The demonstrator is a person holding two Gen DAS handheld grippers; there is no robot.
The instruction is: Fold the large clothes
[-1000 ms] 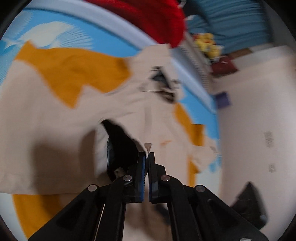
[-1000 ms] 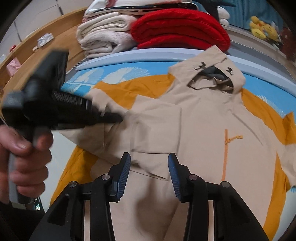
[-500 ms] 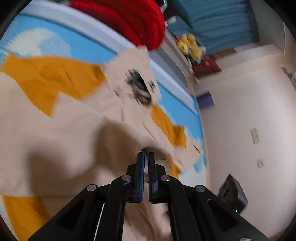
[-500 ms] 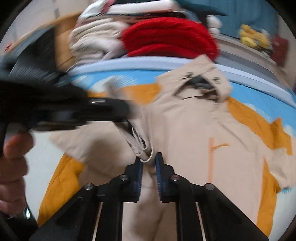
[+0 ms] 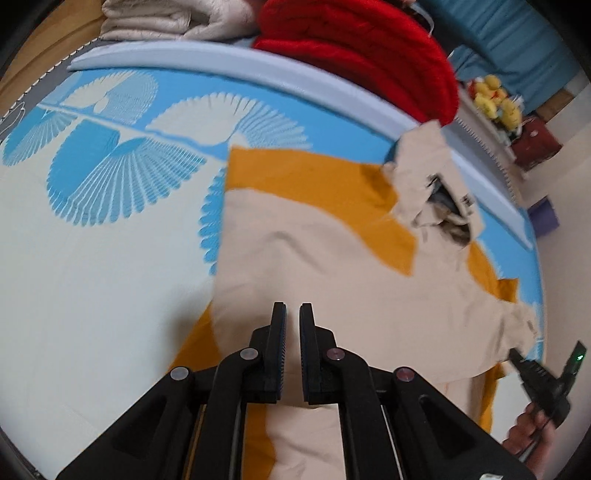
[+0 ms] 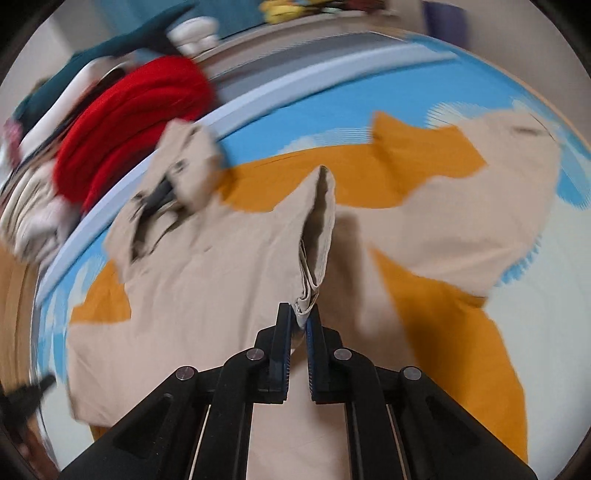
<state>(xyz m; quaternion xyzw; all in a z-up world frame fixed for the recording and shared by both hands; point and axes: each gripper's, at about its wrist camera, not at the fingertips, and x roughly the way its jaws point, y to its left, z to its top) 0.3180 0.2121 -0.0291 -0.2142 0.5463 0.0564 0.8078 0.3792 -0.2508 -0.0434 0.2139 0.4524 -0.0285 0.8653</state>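
Note:
A large beige and orange hooded jacket [image 5: 332, 258] lies spread on a blue and white patterned bed [image 5: 92, 240]. Its left sleeve is folded across the body. My left gripper [image 5: 291, 314] is slightly open and empty, just above the jacket's folded left edge. My right gripper [image 6: 299, 314] is shut on the beige sleeve cuff [image 6: 314, 258] and holds it up over the jacket's chest [image 6: 221, 277]. The hood [image 6: 173, 177] lies toward the head of the bed. The right gripper also shows at the far right of the left wrist view [image 5: 517, 358].
A red folded blanket [image 5: 369, 48] and cream folded bedding [image 5: 166, 18] sit at the head of the bed. Yellow plush toys [image 5: 495, 99] stand on a shelf beyond. The pale floor [image 5: 565, 166] lies to the right of the bed.
My left gripper let go of the sleeve and drew back to the jacket's left side. My right gripper took the sleeve cuff and carried it across the jacket's body.

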